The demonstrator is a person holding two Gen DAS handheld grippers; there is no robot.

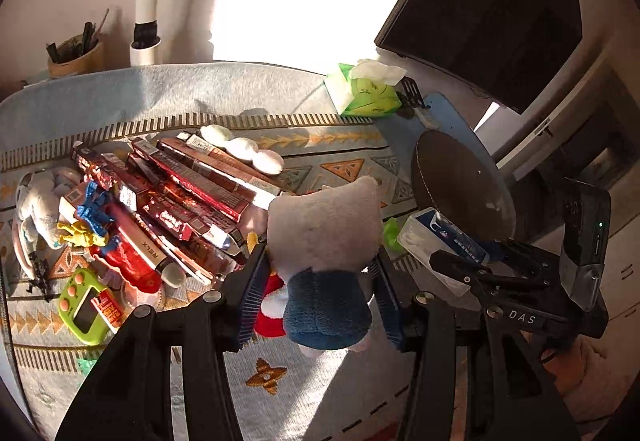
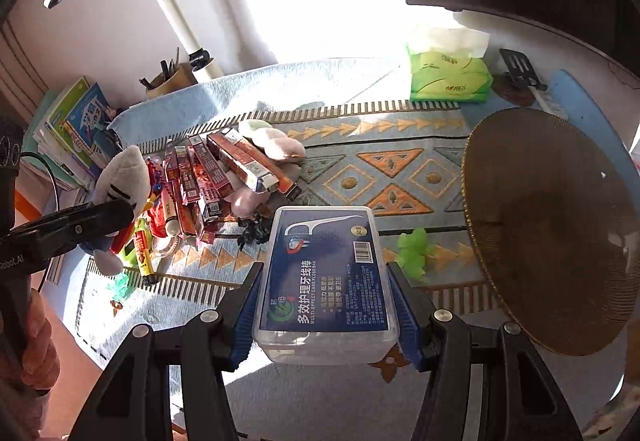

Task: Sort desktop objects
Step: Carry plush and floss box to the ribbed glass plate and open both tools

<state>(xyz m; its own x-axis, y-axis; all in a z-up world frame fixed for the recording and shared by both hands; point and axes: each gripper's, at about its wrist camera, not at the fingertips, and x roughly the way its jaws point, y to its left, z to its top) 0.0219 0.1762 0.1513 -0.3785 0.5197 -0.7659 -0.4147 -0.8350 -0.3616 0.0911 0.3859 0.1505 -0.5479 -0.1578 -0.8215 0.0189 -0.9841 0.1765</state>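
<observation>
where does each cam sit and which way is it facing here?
Left wrist: on the left gripper, looking down along fingers clamping a plush toy; right gripper at right.
Right wrist: on the right gripper, angled down over a floss box; left gripper and a hand at left.
Shared: patterned mat, tissue pack, round brown mat.

1 plush toy (image 1: 324, 233), 1 floss box (image 2: 328, 273), 1 round woven mat (image 2: 560, 233), 1 tissue pack (image 2: 450, 77), 1 green handheld game (image 1: 82, 309), 3 pale oval pads (image 1: 242, 148). Approx 6–7 long red-brown cartons (image 1: 192, 189), pile overlaps, exact no. unclear. 1 pen cup (image 1: 76, 57).
</observation>
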